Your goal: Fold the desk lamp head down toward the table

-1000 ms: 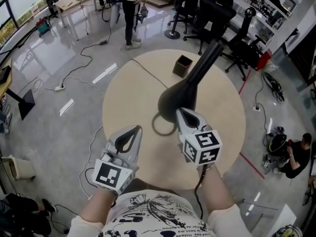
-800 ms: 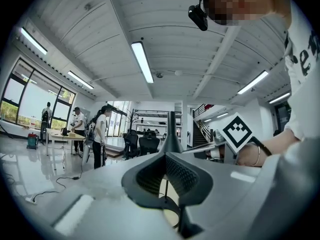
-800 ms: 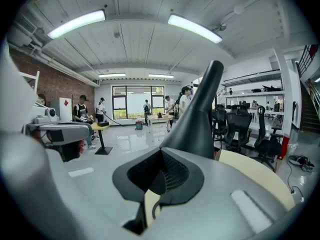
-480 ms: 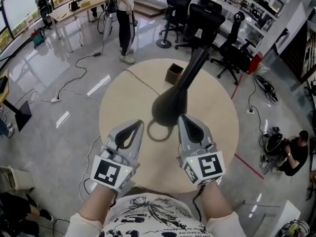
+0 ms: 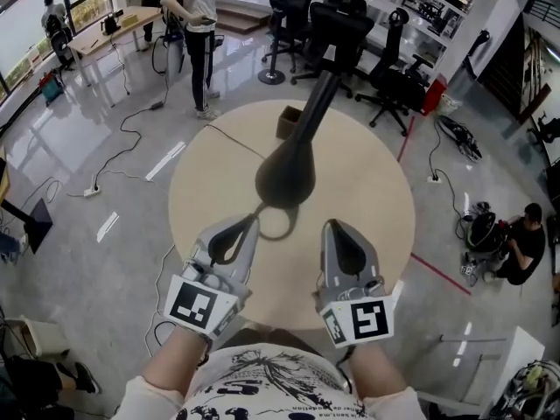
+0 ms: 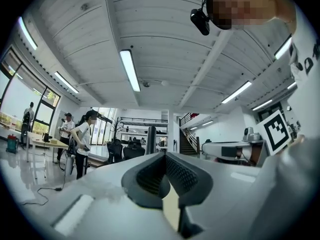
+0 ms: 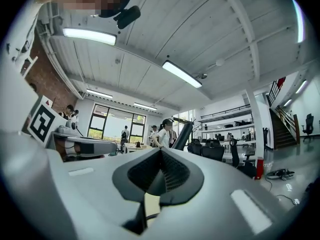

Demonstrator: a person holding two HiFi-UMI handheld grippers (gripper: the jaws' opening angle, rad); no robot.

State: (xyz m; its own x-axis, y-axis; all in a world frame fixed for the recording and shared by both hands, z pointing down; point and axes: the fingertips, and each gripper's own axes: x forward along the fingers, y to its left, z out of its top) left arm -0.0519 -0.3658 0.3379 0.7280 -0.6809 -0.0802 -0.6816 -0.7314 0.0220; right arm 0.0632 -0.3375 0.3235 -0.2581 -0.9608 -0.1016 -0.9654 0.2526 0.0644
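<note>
The black desk lamp stands mid-table on the round beige table. It has a wide bulbous body and a thick arm slanting up and away. A ring-shaped part sits low over the table on its near side. My left gripper is shut and empty, its tip just left of the ring. My right gripper is shut and empty, a short way right of the ring and clear of the lamp. The arm shows as a dark post in the left gripper view and a slanted bar in the right one.
A small dark open box sits on the table's far side, and a thin cable runs across the top to the lamp. Office chairs, a standing person and floor cables surround the table.
My right gripper has drawn back from the lamp's bulbous body toward the near table edge. The left gripper has stayed beside the ring. The head view has shifted.
</note>
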